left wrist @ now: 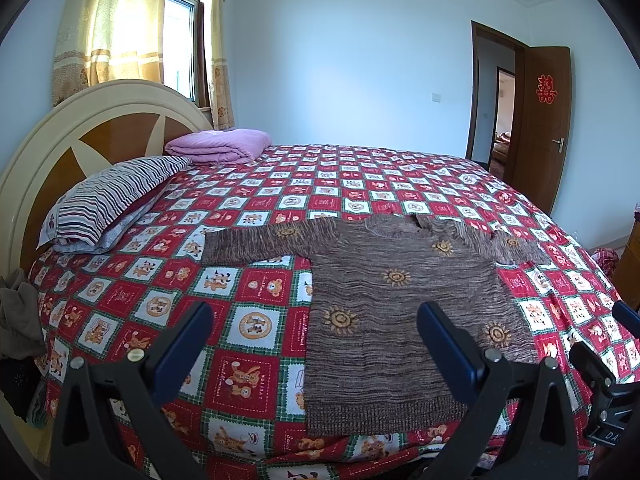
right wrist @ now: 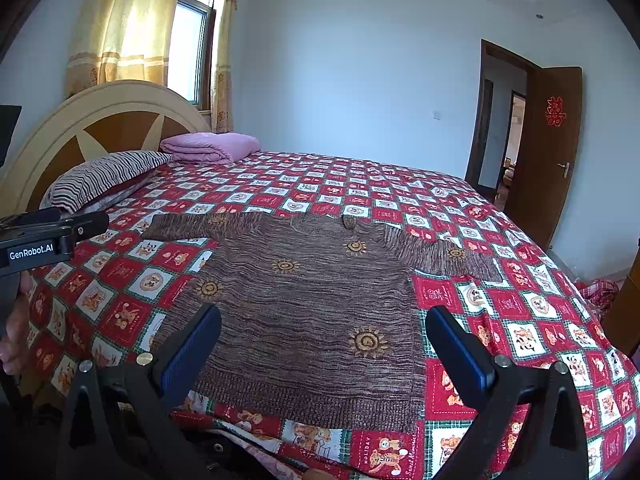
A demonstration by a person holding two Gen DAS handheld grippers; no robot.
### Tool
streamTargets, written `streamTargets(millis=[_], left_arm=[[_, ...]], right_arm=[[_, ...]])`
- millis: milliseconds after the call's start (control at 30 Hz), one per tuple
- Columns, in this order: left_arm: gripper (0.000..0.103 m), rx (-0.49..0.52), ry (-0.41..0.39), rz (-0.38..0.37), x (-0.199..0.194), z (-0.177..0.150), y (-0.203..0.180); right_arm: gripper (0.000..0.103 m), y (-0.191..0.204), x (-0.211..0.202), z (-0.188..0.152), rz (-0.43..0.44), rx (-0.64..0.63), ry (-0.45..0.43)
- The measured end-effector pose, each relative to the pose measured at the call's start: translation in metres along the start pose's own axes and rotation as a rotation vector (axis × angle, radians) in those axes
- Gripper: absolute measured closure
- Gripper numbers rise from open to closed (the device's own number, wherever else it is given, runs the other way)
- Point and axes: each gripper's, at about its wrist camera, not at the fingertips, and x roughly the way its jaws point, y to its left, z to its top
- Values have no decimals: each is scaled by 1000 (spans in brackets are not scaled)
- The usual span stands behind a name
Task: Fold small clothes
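checkered cotton bedspread (left wrist: 256, 320) bears flat brown knit sweater (left wrist: 400, 320); both grippers' jaws gape wide, empty.

A bed (left wrist: 256, 292) covered by a red, white and green checked bedspread with cartoon bears filled the room. At its far left stood a rounded cream and brown headboard (left wrist: 92, 128); a striped pillow (left wrist: 116, 196) lay against it, with a folded pink quilt (left wrist: 220, 146) just beyond. Yellow curtains (left wrist: 116, 28) flanked a bright window (left wrist: 182, 40). At the far right, a brown door (left wrist: 540, 128) stood open, bearing a red paper decoration (left wrist: 545, 88).
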Motion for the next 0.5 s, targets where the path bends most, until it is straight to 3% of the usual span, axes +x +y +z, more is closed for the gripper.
streamTargets(millis=[300, 500], left_arm=[[0, 8, 27, -4, 16, -9, 0], [0, 65, 45, 17, 35, -7, -5]], right_arm=[[1, -6, 15, -6, 50, 5, 8], [4, -19, 49, -17, 97, 23, 86]])
